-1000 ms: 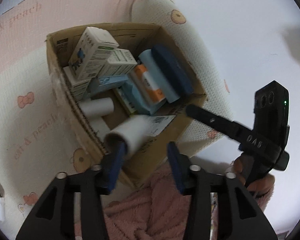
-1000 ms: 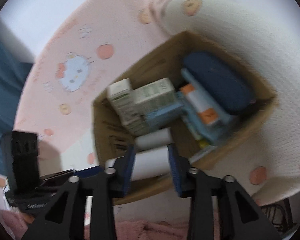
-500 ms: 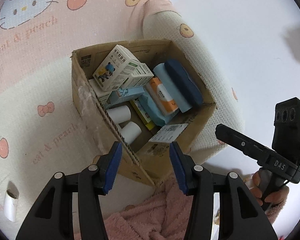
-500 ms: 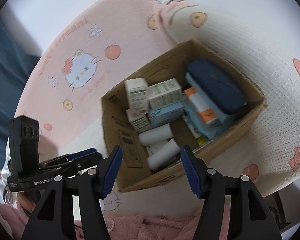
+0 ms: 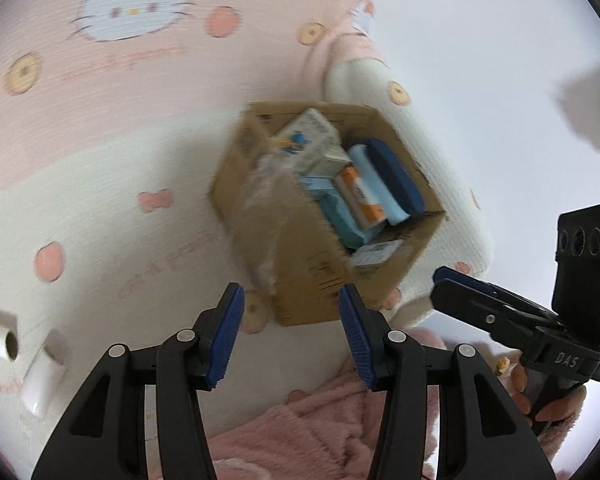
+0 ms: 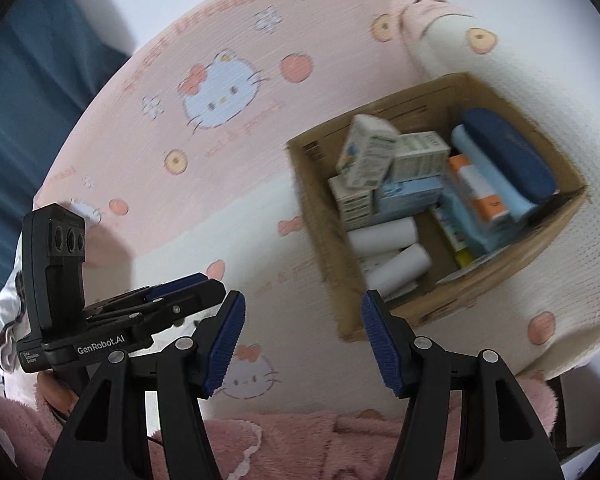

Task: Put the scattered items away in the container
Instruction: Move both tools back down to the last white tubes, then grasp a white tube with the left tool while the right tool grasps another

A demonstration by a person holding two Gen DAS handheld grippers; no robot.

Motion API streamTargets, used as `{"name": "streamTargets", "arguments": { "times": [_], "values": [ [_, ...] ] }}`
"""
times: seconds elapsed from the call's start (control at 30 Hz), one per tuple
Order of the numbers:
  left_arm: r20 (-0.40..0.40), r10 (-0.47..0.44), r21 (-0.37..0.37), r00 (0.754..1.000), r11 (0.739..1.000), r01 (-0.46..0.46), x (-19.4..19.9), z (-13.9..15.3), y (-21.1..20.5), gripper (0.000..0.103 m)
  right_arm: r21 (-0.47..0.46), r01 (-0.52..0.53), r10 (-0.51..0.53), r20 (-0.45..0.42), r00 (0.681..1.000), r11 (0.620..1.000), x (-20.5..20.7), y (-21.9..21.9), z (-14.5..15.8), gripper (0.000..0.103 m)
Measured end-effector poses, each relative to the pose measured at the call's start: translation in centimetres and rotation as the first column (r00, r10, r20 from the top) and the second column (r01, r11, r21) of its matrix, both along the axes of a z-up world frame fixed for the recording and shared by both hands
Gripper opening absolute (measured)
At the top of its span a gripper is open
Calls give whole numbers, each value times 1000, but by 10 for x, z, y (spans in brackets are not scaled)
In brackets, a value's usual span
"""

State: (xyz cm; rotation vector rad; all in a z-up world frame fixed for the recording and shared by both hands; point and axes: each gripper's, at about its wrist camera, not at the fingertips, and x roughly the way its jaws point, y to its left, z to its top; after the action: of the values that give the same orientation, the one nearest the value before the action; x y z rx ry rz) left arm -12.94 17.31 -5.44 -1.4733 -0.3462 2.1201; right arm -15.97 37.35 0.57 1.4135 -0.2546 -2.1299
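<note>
Both grippers stand wide with nothing between the blue pads. Left gripper [image 5: 291, 334] hangs above the white and pink bedspread [image 5: 100, 216], just near of the cardboard box [image 5: 300, 264]; right gripper [image 6: 303, 338] hangs over the same spread, with the box [image 6: 324, 216] just beyond its right finger. Each gripper shows in the other's view, the right one [image 5: 440, 280] at the right edge, the left one [image 6: 216, 284] at the left, each held by a hand [image 5: 540, 396]. Box sits open on the bedspread near its right edge. Inside it: white paper rolls [image 6: 384, 234] at the near left, white and green cartons [image 6: 364, 152] stacked at the far left, a pale blue carton [image 6: 410, 196] under them, an orange and white pack [image 6: 480, 188] in the middle, and a dark blue case [image 6: 508, 152] along the far right wall. Two further white rolls [image 5: 40, 376] lie on the spread at the left edge of the left view, well apart from the box. Pink fleece [image 6: 300, 440] fills the near edge of both views.
</note>
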Motion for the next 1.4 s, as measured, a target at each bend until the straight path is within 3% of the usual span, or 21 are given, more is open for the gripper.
{"name": "streamTargets", "arguments": {
  "times": [0.13,0.3,0.53,0.8,1.07,1.17,1.4],
  "values": [
    [14,80,-23,997,997,-79,10,-17,-48,53,-10,-61,61,-11,998,998,13,-36,-1,58],
    [97,199,-20,975,980,-198,23,-51,-112,53,4,-140,140,5,990,990,28,-85,-14,58],
    [146,363,-28,920,931,-363,42,-87,-194,53,-27,-249,250,36,968,968,46,-153,-44,58],
    [188,492,-83,850,870,-486,63,-127,-259,53,-33,-366,368,114,923,930,60,-235,-105,58],
    [291,540,-94,790,838,-538,79,-164,-278,53,-103,-455,467,184,865,884,71,-287,-156,58],
    [326,539,-88,777,835,-543,79,-178,-274,53,-96,-453,463,216,860,886,68,-299,-176,58],
    [338,566,-100,752,816,-570,76,-196,-266,52,-80,-534,538,210,816,842,71,-321,-202,58]
  ]
}}
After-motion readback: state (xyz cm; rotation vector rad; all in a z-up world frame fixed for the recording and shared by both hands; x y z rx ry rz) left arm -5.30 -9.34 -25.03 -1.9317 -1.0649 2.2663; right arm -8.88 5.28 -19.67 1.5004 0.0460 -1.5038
